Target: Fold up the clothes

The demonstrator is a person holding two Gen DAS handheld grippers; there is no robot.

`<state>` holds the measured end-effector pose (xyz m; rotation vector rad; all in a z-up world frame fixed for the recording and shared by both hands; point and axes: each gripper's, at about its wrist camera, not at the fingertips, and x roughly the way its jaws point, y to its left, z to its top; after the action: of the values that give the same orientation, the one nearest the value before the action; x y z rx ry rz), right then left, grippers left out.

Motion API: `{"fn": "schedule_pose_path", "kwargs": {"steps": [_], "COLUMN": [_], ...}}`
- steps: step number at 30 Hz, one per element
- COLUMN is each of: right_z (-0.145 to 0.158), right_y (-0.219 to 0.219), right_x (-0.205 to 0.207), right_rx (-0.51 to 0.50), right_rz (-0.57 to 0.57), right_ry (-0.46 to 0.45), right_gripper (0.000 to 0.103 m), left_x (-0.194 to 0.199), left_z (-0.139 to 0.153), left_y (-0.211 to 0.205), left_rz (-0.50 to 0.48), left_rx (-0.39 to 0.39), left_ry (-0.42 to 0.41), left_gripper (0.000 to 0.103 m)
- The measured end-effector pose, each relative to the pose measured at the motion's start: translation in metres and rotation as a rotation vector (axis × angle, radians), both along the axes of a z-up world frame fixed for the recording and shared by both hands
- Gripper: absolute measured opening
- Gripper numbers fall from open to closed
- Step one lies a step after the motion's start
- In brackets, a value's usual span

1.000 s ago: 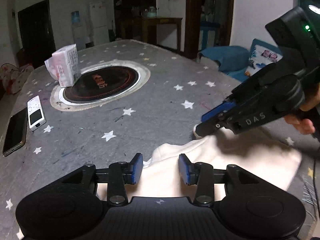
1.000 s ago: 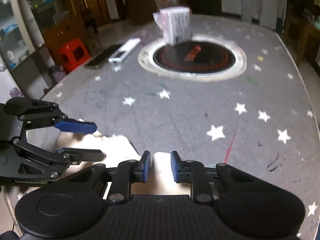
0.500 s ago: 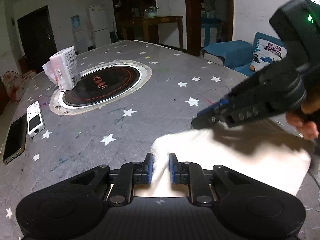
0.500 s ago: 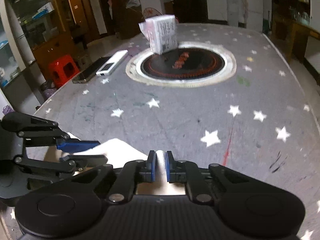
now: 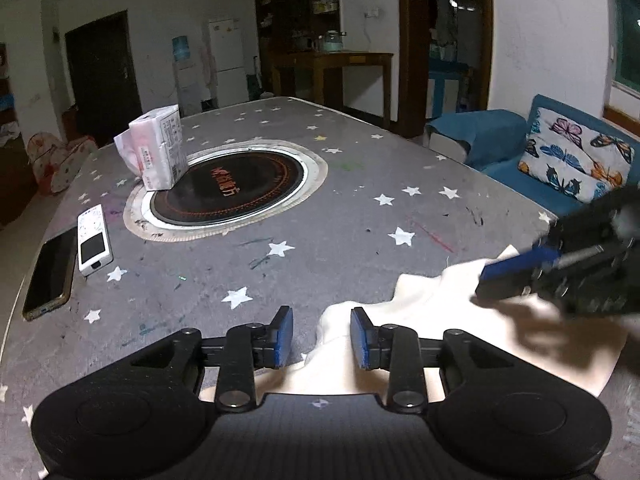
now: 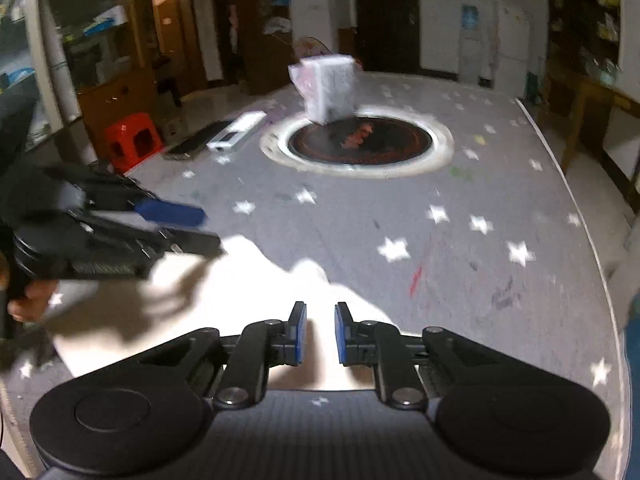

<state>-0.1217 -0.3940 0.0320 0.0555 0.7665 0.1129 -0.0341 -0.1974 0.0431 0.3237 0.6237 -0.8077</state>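
- Near the lower edge of both views, a cream garment (image 5: 500, 344) lies on the star-printed counter (image 5: 340, 220). It sits at the near rim, where both tools can reach it without stretching.
- Left tongs (image 5: 322, 336): the jaws have just been opening and now stand moderately apart. A raised ridge of cloth sits in the gap, but the pads do not press on it, so nothing is held. Judged purpose: to release or re-seat the grip on the garment's left margin.
- Right tongs (image 6: 320, 332): the jaws have just been closing and are now nearly together, with cloth filling the narrow gap. In the left wrist view the fabric rises to a peak at their tips at right of frame. This reads as a pinch, taken to draw that edge taut.
- Fold status, as a judgement: early. The garment is rumpled along its far edge and shows no clean crease yet.
- Upper left of the left wrist view: tissue pack (image 5: 154, 148), remote (image 5: 94, 240) and phone (image 5: 50, 272). All three lie well apart from the garment, which leaves it open room for folding.
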Motion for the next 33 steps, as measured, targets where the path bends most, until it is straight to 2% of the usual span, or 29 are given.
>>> {"fn": "schedule_pose_path", "kwargs": {"steps": [2,8,10,14,17,20,24,33], "right_z": [-0.008,0.005,0.001,-0.013,-0.012,-0.006,-0.015,-0.002], "right_y": [-0.003,-0.001,0.002,0.0,-0.001,-0.002,-0.001,0.008], "right_x": [0.002,0.006,0.016,0.027,0.021,0.01,0.003,-0.034], "right_rx": [0.007,0.034,0.04,0.048,0.052,0.055,0.031,0.025], "right_rz": [-0.025,-0.017,-0.009,-0.03,-0.039,-0.043,-0.037,-0.04], "right_ry": [0.025,-0.046,-0.033,-0.008,-0.015,-0.029,0.003,-0.048], "right_gripper": [0.012,0.013,0.013,0.012,0.013,0.013,0.012,0.013], "left_x": [-0.006,-0.024,-0.025,-0.015,-0.011,-0.011,-0.006,-0.023], "left_z": [0.004,0.005,-0.001,-0.013,-0.015,-0.014,-0.022,-0.008], "left_y": [0.001,0.0,-0.004,-0.002,0.005,0.011,0.014,0.021], "left_rz": [-0.022,-0.083,-0.071,-0.027,-0.001,0.015,0.033,0.043], "left_rx": [-0.019,-0.063,-0.047,-0.047,-0.064,-0.081,-0.087,-0.102], "left_ry": [0.014,0.061,0.06,0.131,0.151,0.142,0.157,0.115], "left_gripper": [0.034,0.035,0.035,0.035,0.038,0.044,0.045,0.047]}}
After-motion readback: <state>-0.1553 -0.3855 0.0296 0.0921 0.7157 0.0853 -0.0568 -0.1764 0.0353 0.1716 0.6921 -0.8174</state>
